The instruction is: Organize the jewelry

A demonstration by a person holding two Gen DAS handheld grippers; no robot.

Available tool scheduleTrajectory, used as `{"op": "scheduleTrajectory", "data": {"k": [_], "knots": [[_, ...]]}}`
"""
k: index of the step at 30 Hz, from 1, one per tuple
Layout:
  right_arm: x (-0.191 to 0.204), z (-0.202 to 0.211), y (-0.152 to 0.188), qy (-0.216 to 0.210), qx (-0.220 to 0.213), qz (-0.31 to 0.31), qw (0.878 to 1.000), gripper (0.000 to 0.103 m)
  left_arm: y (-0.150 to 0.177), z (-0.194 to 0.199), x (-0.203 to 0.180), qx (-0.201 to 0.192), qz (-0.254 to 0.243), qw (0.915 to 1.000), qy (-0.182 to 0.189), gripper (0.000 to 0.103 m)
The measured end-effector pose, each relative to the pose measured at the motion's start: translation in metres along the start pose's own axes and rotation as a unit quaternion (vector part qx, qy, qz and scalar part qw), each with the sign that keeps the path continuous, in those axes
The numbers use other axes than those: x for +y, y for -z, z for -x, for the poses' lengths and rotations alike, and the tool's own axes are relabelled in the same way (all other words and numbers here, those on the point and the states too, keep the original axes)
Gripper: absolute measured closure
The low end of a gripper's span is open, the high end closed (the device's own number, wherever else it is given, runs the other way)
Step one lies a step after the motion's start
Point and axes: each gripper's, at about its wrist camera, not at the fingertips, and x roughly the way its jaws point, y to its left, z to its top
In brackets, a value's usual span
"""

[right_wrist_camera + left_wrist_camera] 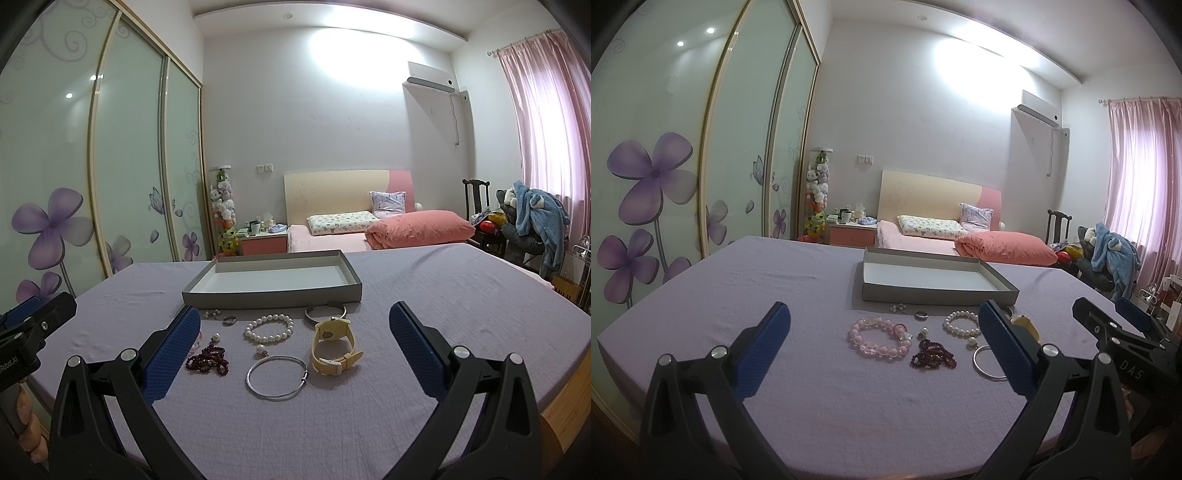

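Before grey box (273, 291), scattered jewelry (268, 328)

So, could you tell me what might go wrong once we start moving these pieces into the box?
The loose pearl and ring are tiny on soft cloth, so a gripper could pinch fabric or flick them away. The dark red beads lie bunched and may snag or drape. The thin silver bangle lies flat, giving little edge to grasp.

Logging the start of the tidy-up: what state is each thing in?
Box: open, empty.
Pink bracelet: on cloth, outside box.
Pearl bracelet: on cloth, outside box.
Watch: strap fastened, lying beside the bangle.
Bangle: flat on cloth.
Left gripper: open, empty.
Right gripper: open, empty.
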Motion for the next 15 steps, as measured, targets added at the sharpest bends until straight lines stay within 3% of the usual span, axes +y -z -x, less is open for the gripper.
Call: {"op": "scheduleTrajectory", "data": {"k": [8, 15], "knots": [[-0.005, -0.016, 0.009, 0.005, 0.029, -0.007, 1.0, 0.002, 0.002, -0.014, 0.001, 0.023, 0.006, 0.9997, 0.003, 0.004], [-0.015, -0.042, 0.014, 0.019, 0.08, -0.017, 0.996, 0.002, 0.009, -0.045, 0.006, 0.078, 0.013, 0.9968, 0.006, 0.004]]}}
